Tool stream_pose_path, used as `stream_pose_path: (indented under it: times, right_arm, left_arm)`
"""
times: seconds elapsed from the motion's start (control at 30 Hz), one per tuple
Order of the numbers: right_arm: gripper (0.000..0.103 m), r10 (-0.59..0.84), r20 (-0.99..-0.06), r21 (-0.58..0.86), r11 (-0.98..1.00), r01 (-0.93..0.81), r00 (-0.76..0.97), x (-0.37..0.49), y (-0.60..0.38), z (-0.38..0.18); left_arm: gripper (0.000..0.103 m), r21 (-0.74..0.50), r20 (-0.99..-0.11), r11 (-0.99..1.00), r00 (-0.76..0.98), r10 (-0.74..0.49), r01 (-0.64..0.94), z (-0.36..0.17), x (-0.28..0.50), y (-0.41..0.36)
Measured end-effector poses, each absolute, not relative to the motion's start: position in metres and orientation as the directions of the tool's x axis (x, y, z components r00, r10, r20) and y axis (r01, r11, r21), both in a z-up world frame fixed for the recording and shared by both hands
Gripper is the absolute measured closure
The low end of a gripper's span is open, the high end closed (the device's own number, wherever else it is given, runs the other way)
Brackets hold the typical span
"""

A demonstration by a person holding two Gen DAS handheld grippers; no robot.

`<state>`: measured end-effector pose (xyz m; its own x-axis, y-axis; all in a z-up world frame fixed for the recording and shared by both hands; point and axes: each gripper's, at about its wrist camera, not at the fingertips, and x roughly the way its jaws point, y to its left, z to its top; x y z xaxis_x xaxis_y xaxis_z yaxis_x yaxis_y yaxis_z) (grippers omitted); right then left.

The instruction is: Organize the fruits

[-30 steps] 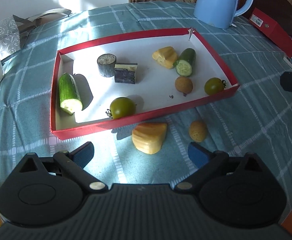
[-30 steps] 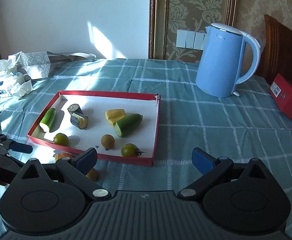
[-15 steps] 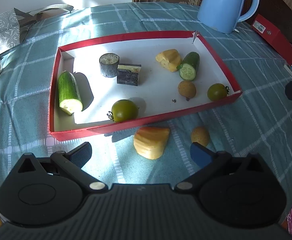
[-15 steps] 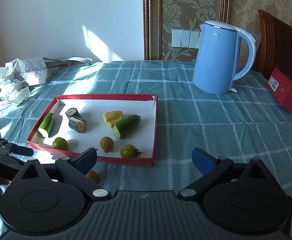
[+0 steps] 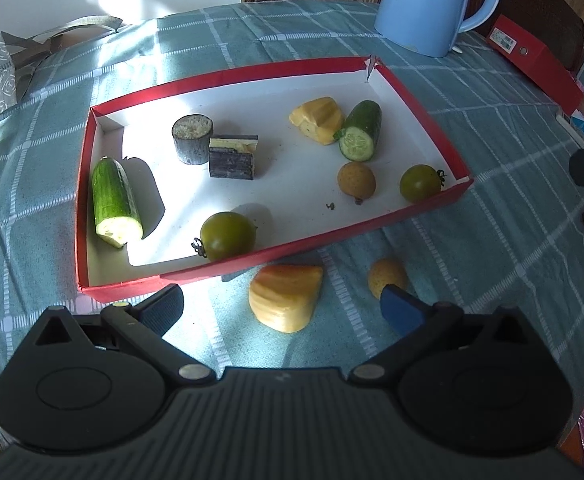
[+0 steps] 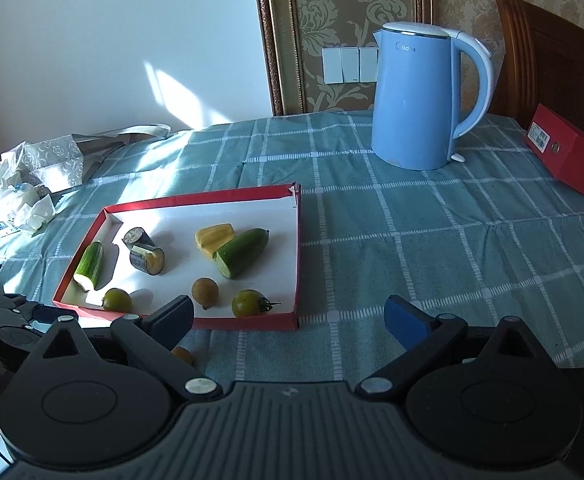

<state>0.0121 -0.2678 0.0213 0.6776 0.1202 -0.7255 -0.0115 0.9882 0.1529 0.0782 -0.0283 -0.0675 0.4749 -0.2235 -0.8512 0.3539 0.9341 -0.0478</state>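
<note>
Tablecloth [image 5: 472, 128]: left gripper [image 5: 280, 304] has closed in on yellow chunk [image 5: 286, 296]

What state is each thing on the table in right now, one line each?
Left gripper: open, empty.
Right gripper: open, empty.
Red tray: holding eight pieces.
Yellow wedge: outside the tray, on the cloth.
Small brown fruit: outside, beside the wedge.
Kettle: upright, lid closed.

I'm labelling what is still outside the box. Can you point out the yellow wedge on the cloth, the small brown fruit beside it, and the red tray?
yellow wedge [image 5: 286, 298], left wrist view, upper face
small brown fruit [image 5: 386, 272], left wrist view, its top
red tray [image 5: 332, 240], left wrist view, near wall
</note>
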Motion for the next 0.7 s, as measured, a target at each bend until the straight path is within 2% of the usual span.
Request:
stream_pose_path:
  times: [0.47,0.7]
  right_arm:
    - [0.001,0.133,-0.749,0.146,0.989,-0.034,0.649,0.01,-0.263,0.015]
    - [0.001,0.129,-0.754,0.13,0.99,-0.046,0.645,0.009,-0.261,0.015]
  left_arm:
    - [0.0,0.117,-0.837,0.927,0.538,-0.101,0.357,-0.068,0.074,-0.043]
    - [0.0,0.02,-0.852,0.939,0.497,-0.163,0.343,-0.072,0.084,-0.042]
